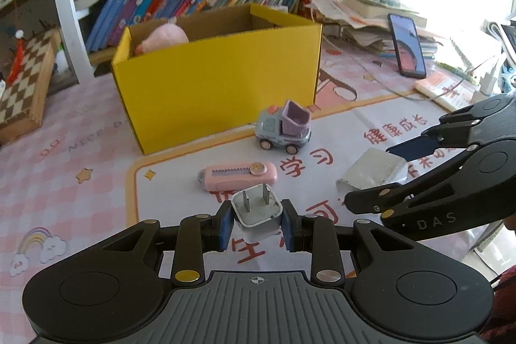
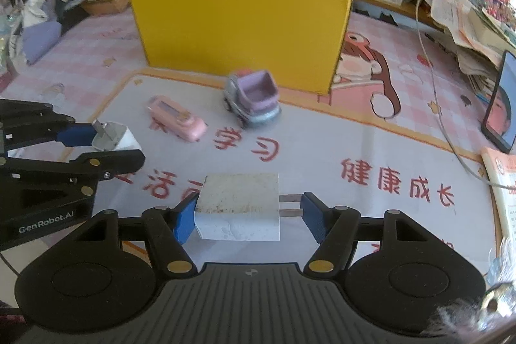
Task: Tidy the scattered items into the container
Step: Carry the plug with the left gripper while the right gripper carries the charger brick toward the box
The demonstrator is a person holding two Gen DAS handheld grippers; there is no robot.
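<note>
Left fingers (image 1: 257, 223): a small white plug (image 1: 257, 208) is being gripped, prongs up.
Right fingers (image 2: 246, 216): a large white charger (image 2: 238, 205) is being clamped, prongs right.
Worktop (image 1: 80, 150): a pink cutter (image 1: 238, 176) and toy truck (image 1: 284, 126) are lying ahead.
Far: a yellow box (image 1: 219, 76) is standing, pink plush (image 1: 164, 37) inside.

Two white chargers (image 1: 257, 208) (image 2: 238, 205), pink cutter (image 1: 238, 176), toy truck (image 1: 283, 126), yellow box (image 1: 219, 86)
</note>
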